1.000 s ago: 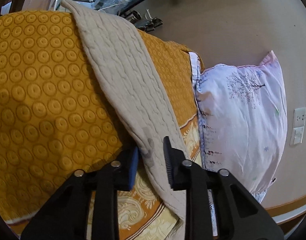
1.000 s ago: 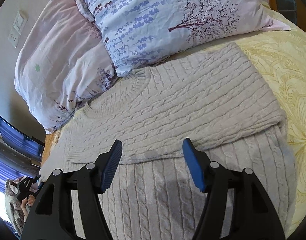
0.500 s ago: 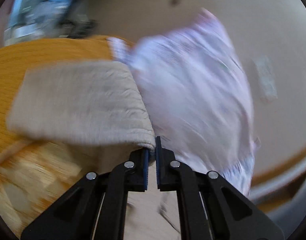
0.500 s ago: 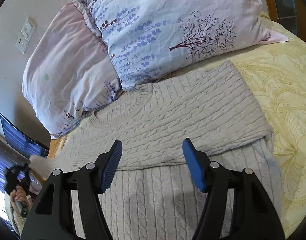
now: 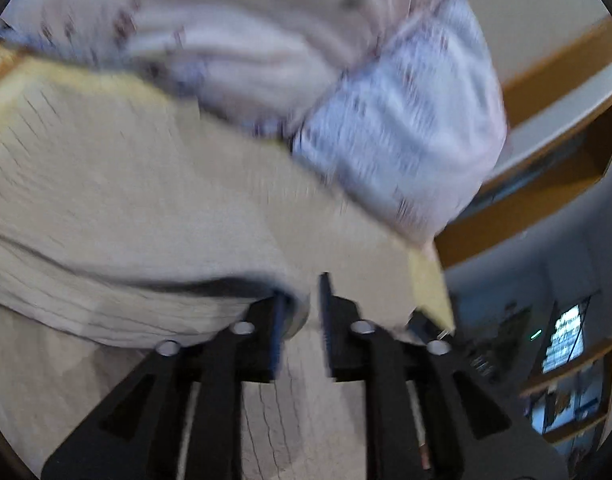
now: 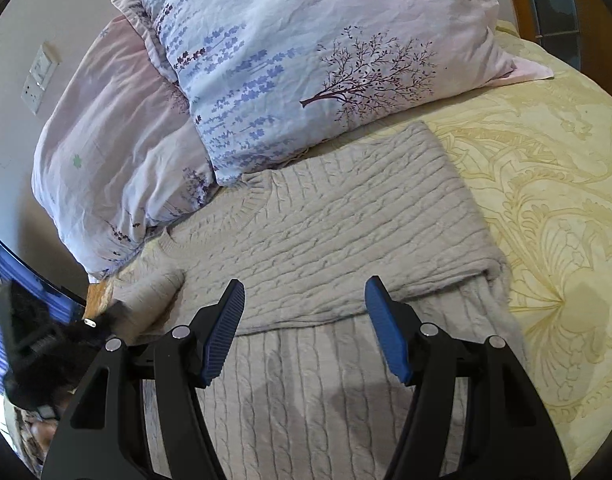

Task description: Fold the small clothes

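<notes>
A beige cable-knit sweater (image 6: 338,220) lies flat on the yellow bedspread (image 6: 546,184), one sleeve folded across its chest. My right gripper (image 6: 303,320) is open and empty, hovering above the sweater's middle. My left gripper (image 5: 301,304) holds the other sleeve (image 5: 117,216) by its cuff between nearly closed jaws; the view is blurred by motion. In the right wrist view the left gripper (image 6: 89,326) shows at the left edge, carrying the sleeve end (image 6: 153,292) over the sweater's shoulder.
Two floral pillows (image 6: 306,52) lean at the head of the bed, just beyond the sweater's collar. A wall with sockets (image 6: 37,76) is behind them. A wooden bed frame (image 5: 546,184) and shelves show in the left wrist view.
My left gripper closed on the sleeve cuff and swung it up from the bed's side onto the sweater. My right gripper stayed open, pulling back slightly.
</notes>
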### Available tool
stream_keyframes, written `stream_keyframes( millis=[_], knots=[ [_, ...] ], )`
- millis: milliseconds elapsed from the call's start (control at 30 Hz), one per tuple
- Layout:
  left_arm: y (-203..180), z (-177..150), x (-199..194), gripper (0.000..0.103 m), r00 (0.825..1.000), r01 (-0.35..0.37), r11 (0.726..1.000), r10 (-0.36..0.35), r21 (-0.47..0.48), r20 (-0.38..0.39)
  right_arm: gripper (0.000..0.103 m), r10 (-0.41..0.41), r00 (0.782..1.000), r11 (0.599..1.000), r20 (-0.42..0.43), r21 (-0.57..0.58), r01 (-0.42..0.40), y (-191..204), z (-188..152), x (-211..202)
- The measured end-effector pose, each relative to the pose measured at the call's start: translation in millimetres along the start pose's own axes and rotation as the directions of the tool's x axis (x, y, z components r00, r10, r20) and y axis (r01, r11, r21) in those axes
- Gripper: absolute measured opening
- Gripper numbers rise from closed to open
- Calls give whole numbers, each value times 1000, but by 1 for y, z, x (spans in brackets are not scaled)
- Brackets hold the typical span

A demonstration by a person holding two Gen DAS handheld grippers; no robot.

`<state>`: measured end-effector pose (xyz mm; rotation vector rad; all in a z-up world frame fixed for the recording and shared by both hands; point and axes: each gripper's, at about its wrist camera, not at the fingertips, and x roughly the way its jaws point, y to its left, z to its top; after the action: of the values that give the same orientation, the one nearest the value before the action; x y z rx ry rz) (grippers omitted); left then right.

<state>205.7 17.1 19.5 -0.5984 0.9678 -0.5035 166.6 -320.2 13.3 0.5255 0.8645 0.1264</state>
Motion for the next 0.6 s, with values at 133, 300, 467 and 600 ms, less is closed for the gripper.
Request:
stream_keyframes(
  millis=[133, 300, 467, 600],
  knots=[
    [0, -9, -18, 60, 999, -24, 998, 22, 59, 23, 64, 10, 1000, 999, -2, -49, -10, 11, 0, -3],
    [28, -8, -87, 65, 975, -109, 992, 95, 58, 199, 61, 93, 994, 963, -55, -250, -104, 67, -6, 4],
    [89, -1, -105, 52, 966, -146, 979, 171, -140, 193, 54, 155, 975, 796, -161, -564, -220, 172, -44, 33],
    [113, -7, -105, 47, 968, -164, 966, 196, -198, 158, 50, 95, 982, 656, -165, -732, -186, 224, -78, 64]
  ],
)
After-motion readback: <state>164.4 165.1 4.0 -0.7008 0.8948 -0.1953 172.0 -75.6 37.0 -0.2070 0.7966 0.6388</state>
